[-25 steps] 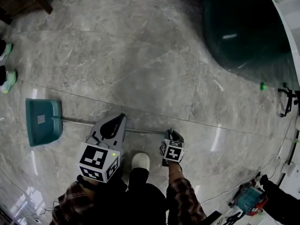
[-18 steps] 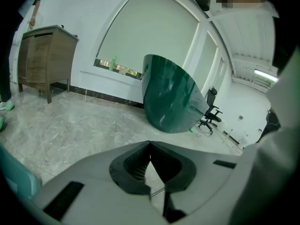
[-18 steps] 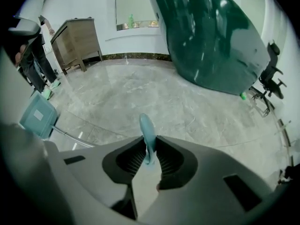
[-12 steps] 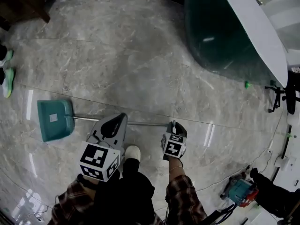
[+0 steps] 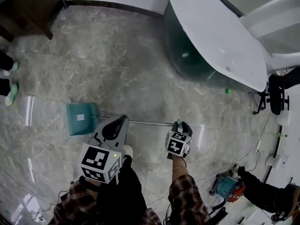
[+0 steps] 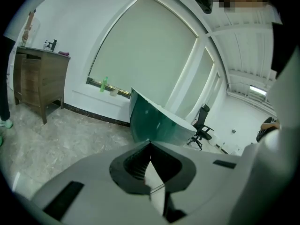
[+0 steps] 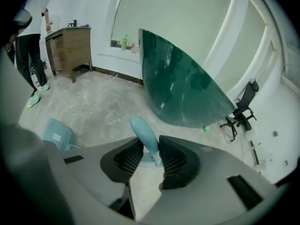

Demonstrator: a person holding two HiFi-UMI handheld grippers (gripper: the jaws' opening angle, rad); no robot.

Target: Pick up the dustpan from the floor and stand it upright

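The teal dustpan [image 5: 80,119] has its pan at the left, low by the floor, and a thin metal pole [image 5: 145,122] running right. My right gripper [image 5: 178,126] holds the pole's pale teal handle [image 7: 143,135]. The handle stands between the ribbed pads of that gripper [image 7: 151,140], whose jaws have just been opening a little around it. The pan [image 7: 57,134] shows small at the lower left. My left gripper [image 5: 117,125] hovers over the pole's middle. Its tips [image 6: 150,143] meet, and the pole [image 6: 158,188] shows through the slit behind them; contact cannot be told.
A white-topped table on a dark green glass base [image 5: 211,36] stands ahead to the right. A wooden cabinet [image 5: 28,8] is at the far left wall. Another person's shoes [image 5: 9,88] are at the left edge. An office chair [image 5: 274,93] and a power tool [image 5: 227,189] are at the right.
Both grippers and the camera have risen well above the floor. The handle end has come up with the right gripper. The pan looks smaller and has shifted right in the view.
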